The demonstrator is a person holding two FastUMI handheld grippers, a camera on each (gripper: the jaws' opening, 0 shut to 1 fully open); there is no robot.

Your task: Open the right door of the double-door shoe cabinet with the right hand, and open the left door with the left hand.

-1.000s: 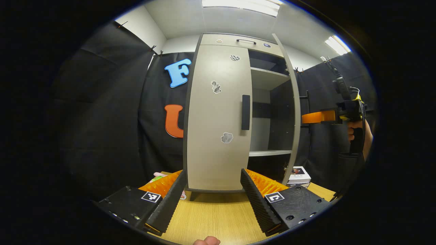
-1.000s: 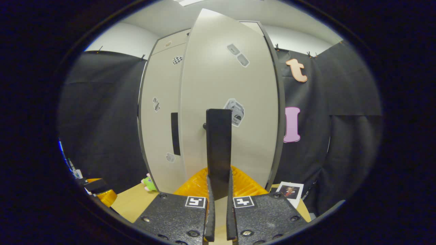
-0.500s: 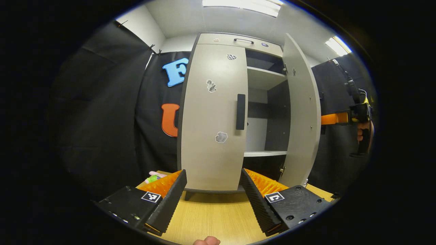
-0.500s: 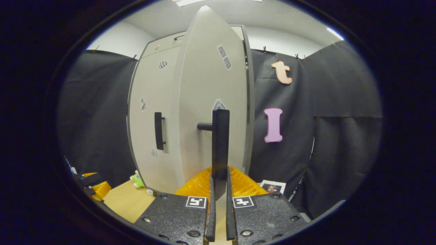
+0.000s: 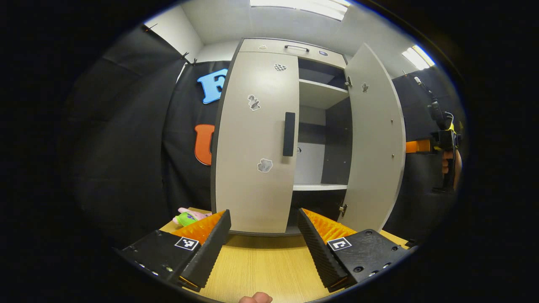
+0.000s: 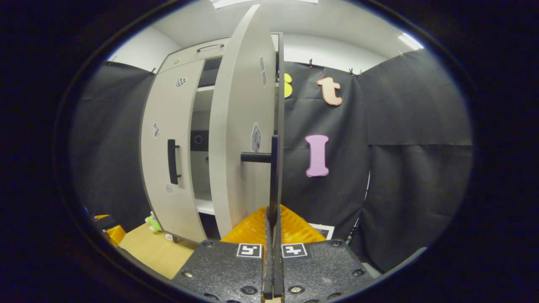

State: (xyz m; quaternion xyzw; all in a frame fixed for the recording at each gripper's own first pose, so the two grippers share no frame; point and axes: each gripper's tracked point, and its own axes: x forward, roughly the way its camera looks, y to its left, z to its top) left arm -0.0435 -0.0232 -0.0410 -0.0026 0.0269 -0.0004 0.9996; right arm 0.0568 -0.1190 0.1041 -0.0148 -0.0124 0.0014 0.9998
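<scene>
Shoe cabinet on table; plush toy left of it; right door swung outward.

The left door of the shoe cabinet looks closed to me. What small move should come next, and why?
Probably bring the left gripper forward and up to the left door's handle. The right door already stands wide open, with the right gripper shut on its handle. The left door is closed, and the left gripper's fingers are open, low over the table, short of that handle.
</scene>
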